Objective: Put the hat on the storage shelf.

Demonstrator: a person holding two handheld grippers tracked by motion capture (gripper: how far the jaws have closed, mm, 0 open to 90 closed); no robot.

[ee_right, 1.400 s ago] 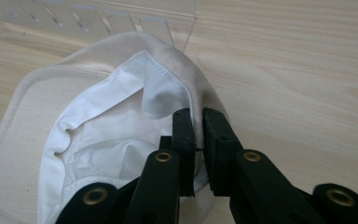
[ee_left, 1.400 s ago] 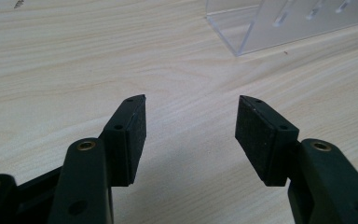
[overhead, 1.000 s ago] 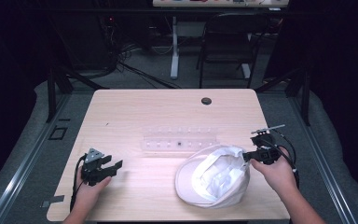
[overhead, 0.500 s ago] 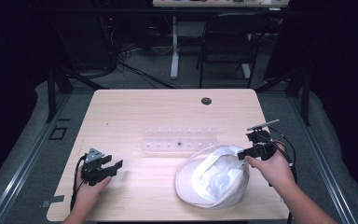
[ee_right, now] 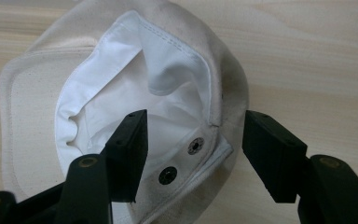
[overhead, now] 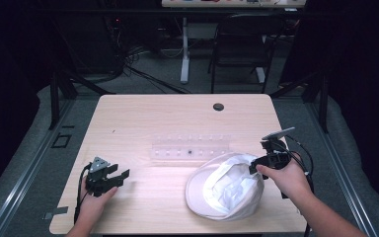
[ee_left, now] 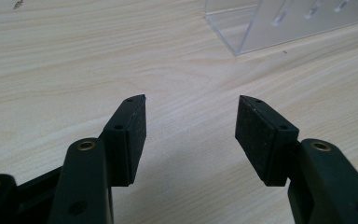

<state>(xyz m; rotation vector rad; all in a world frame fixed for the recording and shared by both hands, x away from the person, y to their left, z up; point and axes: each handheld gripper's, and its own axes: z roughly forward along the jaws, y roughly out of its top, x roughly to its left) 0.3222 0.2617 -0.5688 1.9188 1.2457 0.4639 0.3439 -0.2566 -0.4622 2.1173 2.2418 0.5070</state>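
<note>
Since a second ago the right gripper (overhead: 254, 167) has edged along the cap's (overhead: 227, 191) far rim; the left gripper (overhead: 119, 177) has stayed put. In the right gripper view its jaws stand spread, astride the rim of the upturned white cap (ee_right: 121, 93) by two snap studs (ee_right: 182, 161), not pinching it. Left of the cap, well apart, the left gripper's jaws stand spread over bare table (ee_left: 74, 60). Just beyond the cap lies a clear plastic rack (overhead: 190, 148).

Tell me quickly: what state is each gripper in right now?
Left gripper: open, holding nothing, above bare table.
Right gripper: open, jaws straddling the white cap's rim, not closed.
</note>
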